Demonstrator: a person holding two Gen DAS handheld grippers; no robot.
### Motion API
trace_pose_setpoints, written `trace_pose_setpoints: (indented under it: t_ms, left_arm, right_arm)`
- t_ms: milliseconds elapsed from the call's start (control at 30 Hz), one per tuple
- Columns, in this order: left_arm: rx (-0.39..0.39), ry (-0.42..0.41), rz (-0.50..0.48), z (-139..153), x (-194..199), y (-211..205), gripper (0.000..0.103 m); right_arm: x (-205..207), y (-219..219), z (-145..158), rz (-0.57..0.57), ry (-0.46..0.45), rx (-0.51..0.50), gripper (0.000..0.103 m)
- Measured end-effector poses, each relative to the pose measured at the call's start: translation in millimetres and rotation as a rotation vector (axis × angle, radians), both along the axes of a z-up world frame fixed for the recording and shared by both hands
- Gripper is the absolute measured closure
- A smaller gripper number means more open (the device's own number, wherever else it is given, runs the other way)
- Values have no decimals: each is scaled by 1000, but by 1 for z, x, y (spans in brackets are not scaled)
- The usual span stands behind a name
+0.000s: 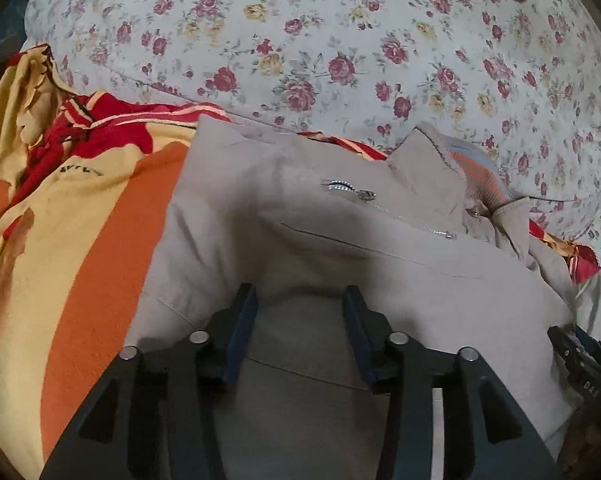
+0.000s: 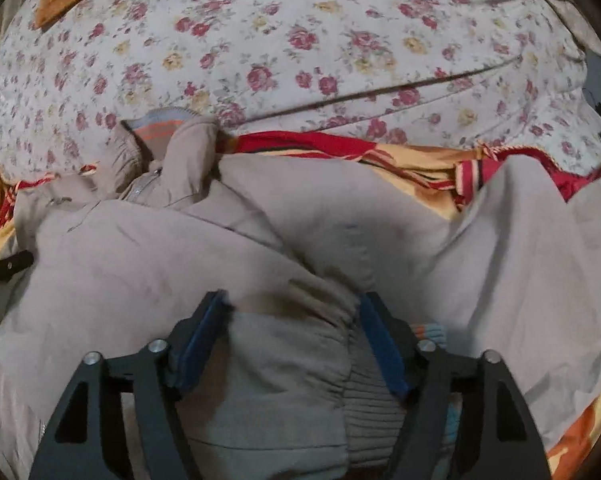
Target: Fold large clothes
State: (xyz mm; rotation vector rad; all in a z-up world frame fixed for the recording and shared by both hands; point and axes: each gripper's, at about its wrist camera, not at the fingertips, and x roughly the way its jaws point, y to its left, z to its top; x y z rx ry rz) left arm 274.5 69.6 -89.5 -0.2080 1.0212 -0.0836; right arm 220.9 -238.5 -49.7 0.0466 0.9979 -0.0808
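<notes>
Lying spread on the bed (image 1: pixel 340 40), the beige jacket (image 1: pixel 300 240) is straddled by both grippers — left gripper (image 1: pixel 298 300) unclenched, right gripper (image 2: pixel 294 306) parted around the ribbed cuff (image 2: pixel 372 400) — which could be missed if the slack cloth slips.

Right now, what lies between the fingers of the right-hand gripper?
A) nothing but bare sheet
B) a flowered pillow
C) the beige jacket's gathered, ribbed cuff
C: in the right wrist view the jacket's ribbed cuff sits between the right gripper's blue fingers.
</notes>
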Motion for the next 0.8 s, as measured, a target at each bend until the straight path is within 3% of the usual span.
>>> trace_pose_setpoints:
  t_ms: [100, 200, 300, 533, 633, 733, 800]
  left_arm:
    - [0, -9, 11, 9, -9, 1, 69]
    - [-53, -80, -4, 29, -38, 3, 69]
    - [-73, -137, -55, 47, -58, -5, 69]
    - [-94, -157, -89, 55, -60, -20, 69]
    - [-99, -144, -85, 52, -56, -22, 69]
    - [-84, -138, -75, 49, -51, -24, 69]
    - [-79, -129, -69, 46, -47, -23, 69]
  right_arm:
    - [-10, -8, 27, -31, -108, 13, 37]
    - [-39, -33, 63, -124, -251, -16, 34]
    - [-68, -91, 92, -261, -312, -56, 29]
    - [-110, -263, 127, -482, -324, -145, 29]
    - [-105, -325, 126, -519, -313, -38, 29]
    - [-89, -355, 110, -492, -308, 82, 29]
    - [-79, -358, 100, -460, -309, 82, 29]
